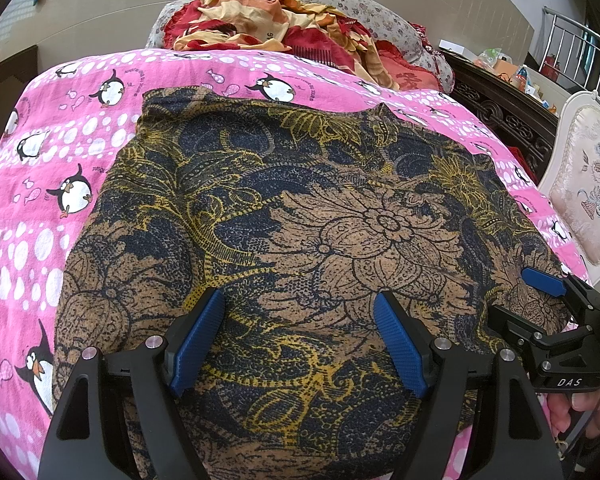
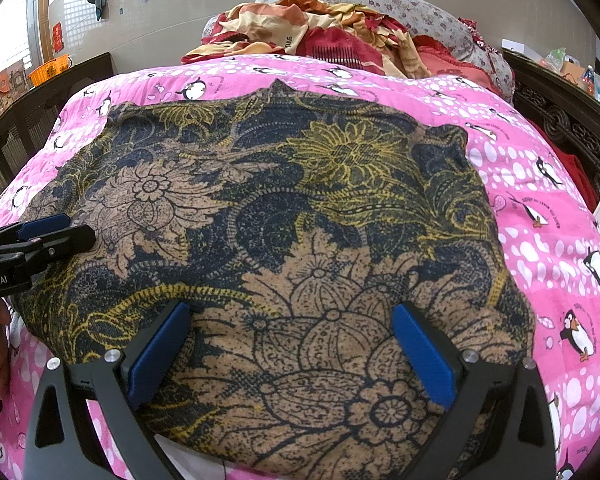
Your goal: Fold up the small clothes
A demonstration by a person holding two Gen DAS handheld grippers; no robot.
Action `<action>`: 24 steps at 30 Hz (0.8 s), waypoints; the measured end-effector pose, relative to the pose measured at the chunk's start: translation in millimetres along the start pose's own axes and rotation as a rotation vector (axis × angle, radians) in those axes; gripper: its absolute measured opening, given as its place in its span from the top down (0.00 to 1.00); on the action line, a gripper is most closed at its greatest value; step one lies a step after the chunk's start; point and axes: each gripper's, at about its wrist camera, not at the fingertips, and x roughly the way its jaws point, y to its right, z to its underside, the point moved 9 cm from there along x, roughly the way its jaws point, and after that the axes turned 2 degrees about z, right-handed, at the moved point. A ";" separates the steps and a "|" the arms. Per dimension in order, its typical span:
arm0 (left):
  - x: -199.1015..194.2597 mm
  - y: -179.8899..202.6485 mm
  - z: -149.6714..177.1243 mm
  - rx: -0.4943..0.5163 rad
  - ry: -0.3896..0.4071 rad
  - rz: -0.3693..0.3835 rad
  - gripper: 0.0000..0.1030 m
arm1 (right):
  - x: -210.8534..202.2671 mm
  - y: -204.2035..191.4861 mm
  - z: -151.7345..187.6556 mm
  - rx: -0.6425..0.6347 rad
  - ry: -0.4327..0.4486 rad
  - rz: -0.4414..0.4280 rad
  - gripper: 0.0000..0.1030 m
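Note:
A brown, navy and yellow floral garment (image 1: 300, 220) (image 2: 280, 220) lies spread flat on a pink penguin-print bed cover (image 1: 60, 152) (image 2: 560, 240). My left gripper (image 1: 300, 304) hovers over the garment's near edge with its blue-padded fingers (image 1: 198, 340) wide apart and only flat cloth showing between them. My right gripper (image 2: 292, 320) stands the same way over the near right part, its pads (image 2: 422, 354) apart and pressing on nothing. Each gripper shows in the other's view: the right one at the right edge (image 1: 544, 284), the left one at the left edge (image 2: 48, 226).
A heap of red and cream bedding (image 1: 268, 28) (image 2: 320, 36) and a floral pillow (image 2: 380, 4) lie at the far end of the bed. A dark carved bed frame (image 1: 500, 112) and a cream upholstered chair (image 1: 588, 184) stand to the right. A hand (image 1: 580, 412) holds the right gripper's handle.

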 end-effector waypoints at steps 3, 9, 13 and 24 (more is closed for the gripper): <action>0.1 0.1 0.0 0.000 0.000 0.000 0.43 | -0.1 0.1 0.1 0.000 0.000 0.001 0.00; -0.7 0.2 -0.8 -0.008 -0.005 0.004 0.43 | -0.1 0.5 0.0 0.000 0.000 0.000 0.00; -20.0 -3.9 -6.3 -0.073 0.002 0.013 0.43 | 0.0 -0.5 0.1 -0.001 0.000 0.002 0.00; -80.7 -19.4 37.2 -0.186 0.031 0.058 0.43 | 0.4 -0.1 -0.5 -0.004 0.002 0.006 0.00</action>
